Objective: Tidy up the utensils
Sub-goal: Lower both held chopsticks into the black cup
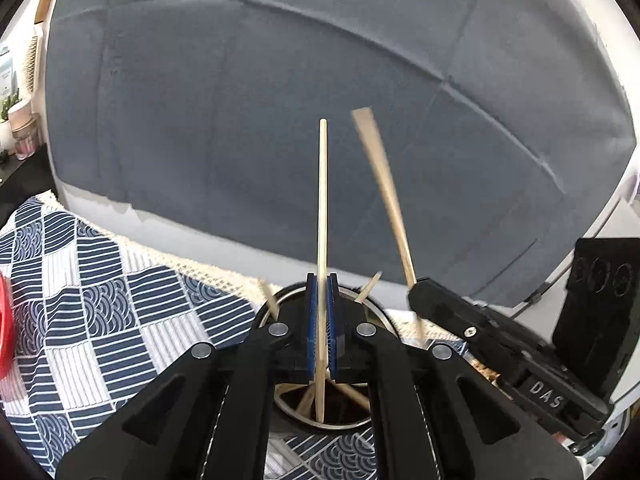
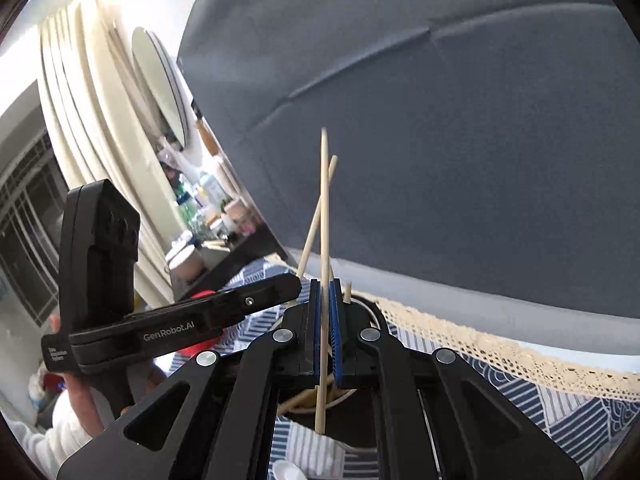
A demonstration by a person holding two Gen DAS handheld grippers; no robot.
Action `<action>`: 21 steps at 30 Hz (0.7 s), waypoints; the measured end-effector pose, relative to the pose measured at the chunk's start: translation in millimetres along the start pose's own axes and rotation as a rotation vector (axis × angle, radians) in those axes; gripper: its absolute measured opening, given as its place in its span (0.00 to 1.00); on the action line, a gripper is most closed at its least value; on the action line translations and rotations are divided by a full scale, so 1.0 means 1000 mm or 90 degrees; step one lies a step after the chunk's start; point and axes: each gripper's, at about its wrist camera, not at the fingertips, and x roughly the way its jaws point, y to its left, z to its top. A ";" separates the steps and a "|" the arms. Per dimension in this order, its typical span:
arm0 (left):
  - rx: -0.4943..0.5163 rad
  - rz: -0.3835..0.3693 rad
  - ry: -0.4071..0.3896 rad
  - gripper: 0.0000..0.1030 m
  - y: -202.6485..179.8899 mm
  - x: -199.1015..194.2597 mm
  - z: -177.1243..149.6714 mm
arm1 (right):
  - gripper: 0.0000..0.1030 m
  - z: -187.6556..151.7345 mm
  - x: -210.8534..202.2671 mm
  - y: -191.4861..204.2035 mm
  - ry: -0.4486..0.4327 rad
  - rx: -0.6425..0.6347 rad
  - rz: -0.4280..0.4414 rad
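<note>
My left gripper (image 1: 322, 280) is shut on a pale wooden chopstick (image 1: 322, 200) that stands upright between its blue pads. The stick's lower end hangs inside a round metal holder (image 1: 344, 424), where several other chopsticks lean. To the right, my right gripper (image 1: 414, 292) grips a second, blurred chopstick (image 1: 380, 176) over the same holder. In the right wrist view my right gripper (image 2: 325, 284) is shut on its upright chopstick (image 2: 324, 208). The left gripper (image 2: 296, 278) comes in from the left with its tilted chopstick (image 2: 316, 216).
A blue-and-white patterned tablecloth (image 1: 100, 300) with a lace edge (image 2: 500, 356) covers the table. A grey cushioned back (image 1: 280, 120) rises just behind. A red object (image 1: 6, 332) sits at far left, and a white spoon (image 2: 286, 472) lies nearby. A person's hand (image 2: 76, 396) holds the left gripper.
</note>
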 end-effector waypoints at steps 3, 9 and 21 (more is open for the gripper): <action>-0.002 0.008 -0.003 0.04 0.003 -0.006 0.000 | 0.04 -0.003 -0.003 0.002 0.003 -0.017 -0.005; 0.010 0.009 -0.005 0.04 0.004 -0.018 0.005 | 0.04 0.006 -0.005 0.003 -0.021 0.004 0.016; 0.058 0.029 -0.010 0.04 0.001 -0.050 0.002 | 0.04 0.019 -0.021 0.014 0.078 -0.006 -0.013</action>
